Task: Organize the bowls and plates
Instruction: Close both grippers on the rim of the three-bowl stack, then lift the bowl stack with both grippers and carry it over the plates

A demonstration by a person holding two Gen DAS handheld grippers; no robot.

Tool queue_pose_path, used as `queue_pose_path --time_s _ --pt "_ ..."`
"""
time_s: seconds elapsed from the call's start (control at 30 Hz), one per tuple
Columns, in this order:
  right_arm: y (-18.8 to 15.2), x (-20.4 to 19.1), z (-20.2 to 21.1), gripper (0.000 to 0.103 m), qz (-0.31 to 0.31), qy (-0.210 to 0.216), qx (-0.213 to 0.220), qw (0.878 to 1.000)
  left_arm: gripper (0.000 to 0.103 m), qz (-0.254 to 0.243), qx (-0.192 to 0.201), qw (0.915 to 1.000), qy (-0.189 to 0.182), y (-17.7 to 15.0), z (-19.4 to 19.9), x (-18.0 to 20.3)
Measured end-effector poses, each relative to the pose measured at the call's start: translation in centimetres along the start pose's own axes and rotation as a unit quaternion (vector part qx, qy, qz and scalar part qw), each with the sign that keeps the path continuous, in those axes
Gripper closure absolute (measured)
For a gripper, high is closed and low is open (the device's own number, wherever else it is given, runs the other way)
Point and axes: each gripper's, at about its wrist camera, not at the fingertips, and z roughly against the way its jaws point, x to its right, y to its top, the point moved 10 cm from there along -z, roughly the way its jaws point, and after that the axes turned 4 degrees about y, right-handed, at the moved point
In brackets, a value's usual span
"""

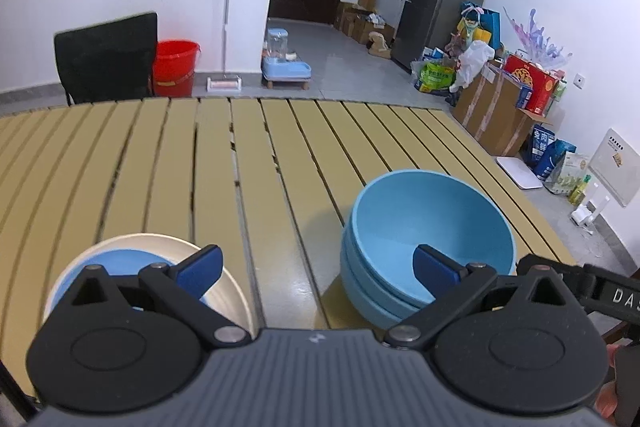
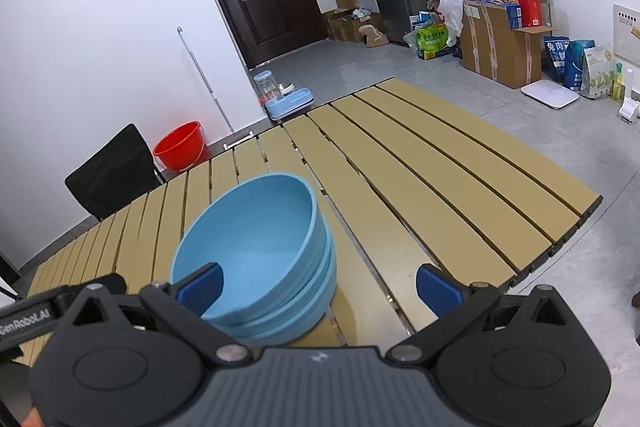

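Stacked blue bowls (image 1: 428, 239) sit on the slatted surface (image 1: 248, 163), right of a cream plate (image 1: 224, 267) holding a blue plate (image 1: 120, 263). Left tongs (image 1: 316, 267) and right tongs (image 2: 318, 285) gape empty; sorting looks nearly finished.

Slatted tan table (image 1: 256, 163), stacked blue bowls (image 1: 428, 227), cream plate (image 1: 224, 279)

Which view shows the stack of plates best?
The left wrist view. The cream plate with a blue plate on it sits at lower left, partly behind the left tool. The right wrist view shows no plates, only the stacked blue bowls.
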Motion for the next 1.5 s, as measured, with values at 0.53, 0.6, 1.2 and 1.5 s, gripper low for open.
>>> queue_pose_path --time_s 0.53,0.6,1.2,1.5 --pt "0.7 0.9 -5.6 0.004 -0.023 0.001 -0.046 0.999 0.0 0.011 -0.083 0.9955 -0.046 -0.4 -7.2 1.4" --pt "0.9 0.9 -6.2 0.006 -0.031 0.003 -0.057 0.998 0.001 0.017 -0.09 0.9945 -0.051 -0.4 -7.8 1.8" --pt "-1.8 1.3 -11.0 0.047 -0.137 0.03 -0.152 0.978 0.063 0.061 -0.186 0.9753 -0.103 -2.0 -12.6 2.4" --pt "-2.2 1.6 -10.9 0.069 -0.128 0.015 -0.149 0.981 0.071 0.051 -0.173 0.9802 -0.081 -2.1 -12.2 2.4"
